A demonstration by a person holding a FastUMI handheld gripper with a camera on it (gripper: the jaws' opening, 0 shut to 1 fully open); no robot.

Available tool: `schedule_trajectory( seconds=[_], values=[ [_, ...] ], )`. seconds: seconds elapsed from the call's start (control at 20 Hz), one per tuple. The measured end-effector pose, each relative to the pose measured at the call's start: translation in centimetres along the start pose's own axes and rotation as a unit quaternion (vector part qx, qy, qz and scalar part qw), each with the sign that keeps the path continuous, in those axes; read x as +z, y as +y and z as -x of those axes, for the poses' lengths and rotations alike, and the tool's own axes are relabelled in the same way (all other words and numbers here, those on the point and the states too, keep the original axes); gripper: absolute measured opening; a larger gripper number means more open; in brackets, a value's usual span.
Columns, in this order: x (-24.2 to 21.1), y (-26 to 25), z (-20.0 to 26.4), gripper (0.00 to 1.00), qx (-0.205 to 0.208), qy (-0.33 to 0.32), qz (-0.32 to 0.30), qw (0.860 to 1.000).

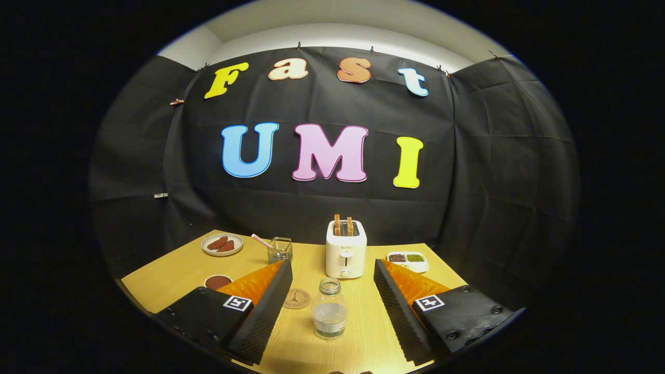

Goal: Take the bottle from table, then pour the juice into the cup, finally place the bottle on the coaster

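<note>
A small clear bottle (329,309) without a cap stands upright on the wooden table (176,270), between my two fingers and a little nearer than their tips. My gripper (332,267) is open wide, and neither finger touches the bottle. A round brown coaster (296,298) lies flat just left of the bottle, close to the left finger. A clear glass cup (280,250) with a striped straw in it stands beyond the left fingertip, further back on the table.
A white toaster (346,249) with two slices of toast stands straight ahead beyond the bottle. A plate of sausages (222,244) sits at the back left, a small dark dish (217,281) left of my left finger, a divided tray of beans (408,259) at the back right.
</note>
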State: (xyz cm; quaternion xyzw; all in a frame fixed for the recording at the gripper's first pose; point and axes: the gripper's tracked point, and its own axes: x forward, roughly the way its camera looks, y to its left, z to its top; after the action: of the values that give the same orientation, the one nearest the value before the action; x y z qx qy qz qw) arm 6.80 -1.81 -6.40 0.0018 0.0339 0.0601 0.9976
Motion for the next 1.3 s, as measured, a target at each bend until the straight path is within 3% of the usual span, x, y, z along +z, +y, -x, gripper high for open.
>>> schedule_trajectory(
  seconds=[0.5, 1.3],
  values=[
    [-6.5, 0.6, -3.9, 0.98, 0.049, 0.016, -0.021, 0.998],
    [-14.7, 0.5, -7.4, 0.98, 0.044, 0.057, -0.012, 0.997]
  ],
)
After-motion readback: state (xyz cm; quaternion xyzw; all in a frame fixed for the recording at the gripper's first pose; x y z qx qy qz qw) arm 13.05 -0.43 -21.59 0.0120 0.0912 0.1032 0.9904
